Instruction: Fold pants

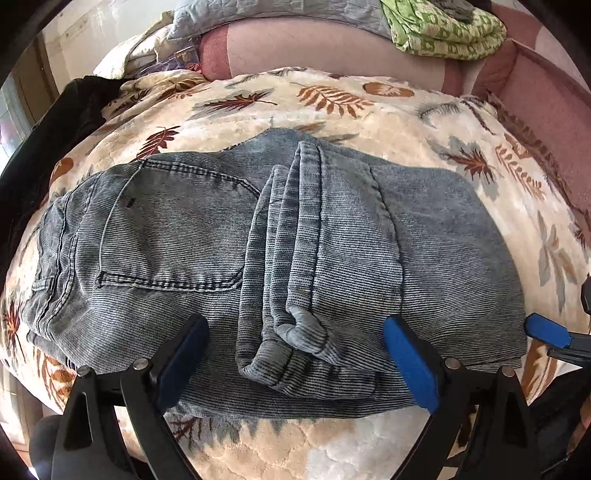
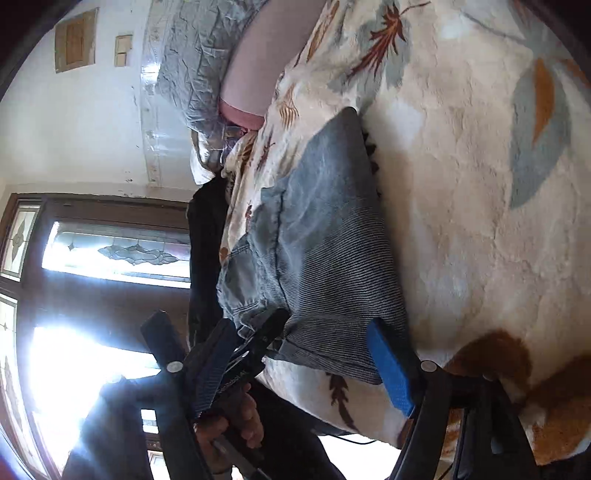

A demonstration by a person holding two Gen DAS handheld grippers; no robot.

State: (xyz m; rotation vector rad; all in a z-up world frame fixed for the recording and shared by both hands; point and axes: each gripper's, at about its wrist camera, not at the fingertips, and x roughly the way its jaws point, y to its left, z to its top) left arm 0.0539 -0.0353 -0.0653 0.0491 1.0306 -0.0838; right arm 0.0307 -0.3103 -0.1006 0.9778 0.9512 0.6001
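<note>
Both grippers sit at the near edge of the folded pants [image 1: 236,243]. Left gripper [image 1: 295,365] has its blue-padded jaws spread wide, straddling the rolled leg cuffs at the denim's near edge; the pads hang over the fabric, but whether they press on it cannot be told, and nothing is pinched between them. Right gripper [image 2: 291,365], seen in its own tilted view, is also spread wide, one blue pad lying against the denim's right end and the other finger out over the bed's edge, dark against window glare. In the left view only its blue tip [image 1: 546,330] shows, cut off by the frame. A hand [image 2: 236,421] gripping the left tool is partly hidden behind it.

The pants lie folded across the leaf-print blanket [image 1: 369,110], waistband left, pocket up. Beyond, a green quilt [image 1: 443,29] and grey bedding [image 1: 280,18] are cut off at the top.
</note>
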